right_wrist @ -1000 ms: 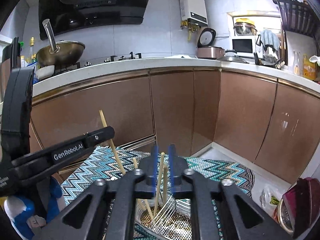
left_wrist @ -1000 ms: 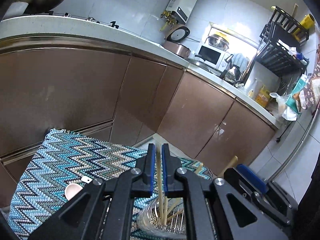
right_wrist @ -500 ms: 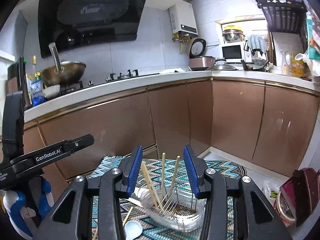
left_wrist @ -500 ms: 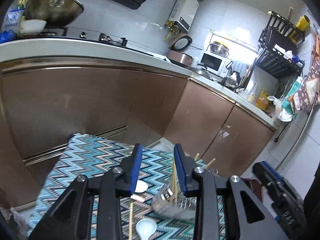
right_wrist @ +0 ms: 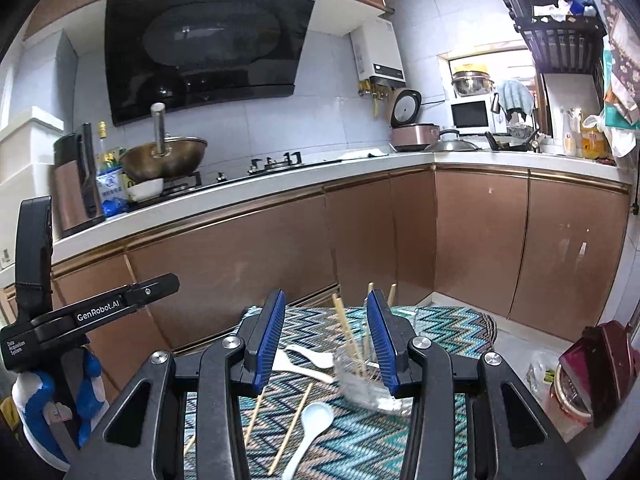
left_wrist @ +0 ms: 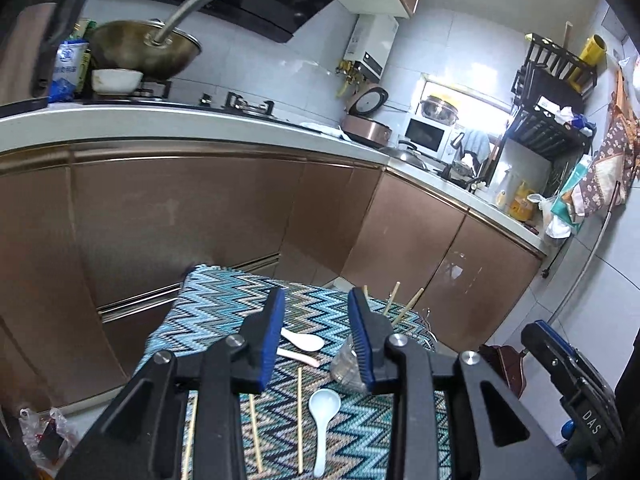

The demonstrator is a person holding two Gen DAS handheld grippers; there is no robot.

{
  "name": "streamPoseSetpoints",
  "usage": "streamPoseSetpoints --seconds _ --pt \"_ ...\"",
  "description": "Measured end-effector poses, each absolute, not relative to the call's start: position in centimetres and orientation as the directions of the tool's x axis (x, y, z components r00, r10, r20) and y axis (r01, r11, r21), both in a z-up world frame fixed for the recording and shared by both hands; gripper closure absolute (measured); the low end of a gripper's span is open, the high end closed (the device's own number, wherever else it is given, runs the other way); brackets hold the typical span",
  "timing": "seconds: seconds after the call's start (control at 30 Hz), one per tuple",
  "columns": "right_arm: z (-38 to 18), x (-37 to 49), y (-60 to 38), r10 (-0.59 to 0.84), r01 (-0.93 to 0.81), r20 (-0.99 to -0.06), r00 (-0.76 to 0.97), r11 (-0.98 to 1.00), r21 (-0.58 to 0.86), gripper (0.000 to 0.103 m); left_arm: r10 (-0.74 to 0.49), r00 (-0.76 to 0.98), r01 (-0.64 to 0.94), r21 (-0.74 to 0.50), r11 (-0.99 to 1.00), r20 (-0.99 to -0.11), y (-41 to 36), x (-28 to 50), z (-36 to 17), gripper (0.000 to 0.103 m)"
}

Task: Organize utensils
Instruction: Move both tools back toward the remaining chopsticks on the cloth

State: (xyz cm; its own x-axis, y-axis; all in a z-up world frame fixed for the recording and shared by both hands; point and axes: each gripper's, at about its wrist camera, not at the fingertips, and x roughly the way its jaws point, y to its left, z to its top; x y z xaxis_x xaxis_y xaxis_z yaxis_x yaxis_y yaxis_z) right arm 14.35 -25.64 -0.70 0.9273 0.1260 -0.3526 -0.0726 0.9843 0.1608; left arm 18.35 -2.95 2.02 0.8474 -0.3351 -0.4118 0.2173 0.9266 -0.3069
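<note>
A clear holder (right_wrist: 360, 380) stands on the zigzag cloth (right_wrist: 424, 316) with several wooden chopsticks (right_wrist: 345, 330) upright in it. My right gripper (right_wrist: 326, 297) is open and empty, held above and short of the holder. My left gripper (left_wrist: 317, 295) is open too, with nothing between its pads, and the holder (left_wrist: 345, 364) shows just behind its right finger. Loose on the cloth lie a white spoon (left_wrist: 322, 410), two more spoons (left_wrist: 304, 341) farther back, and a few chopsticks (left_wrist: 299, 412). The white spoon (right_wrist: 311, 430) and chopsticks (right_wrist: 294, 428) lie below my right gripper.
Brown cabinet doors (right_wrist: 248, 280) under a white counter (right_wrist: 280, 188) close off the far side. A wok (right_wrist: 164, 160) and a rice cooker (right_wrist: 412, 136) stand on the counter. A dark red container (right_wrist: 596, 364) sits low on the right, a plastic bag (left_wrist: 42, 436) on the floor to the left.
Both grippers were shut on chopsticks over the holder; they have opened, left the chopsticks standing in it, and drawn back and up, so the spoons and loose chopsticks now show.
</note>
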Motion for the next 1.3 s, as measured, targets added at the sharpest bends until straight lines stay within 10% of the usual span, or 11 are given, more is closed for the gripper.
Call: streamPoseSetpoints --seconds 1.3 --pt "-10.3 17.2 -22.5 0.283 -0.147 -0.562 0.777 0.950 0.274 0.060 -0.256 0.653 0.079 -0.272 0.959 -0.712 4.6 22.4 -9.6 0.072"
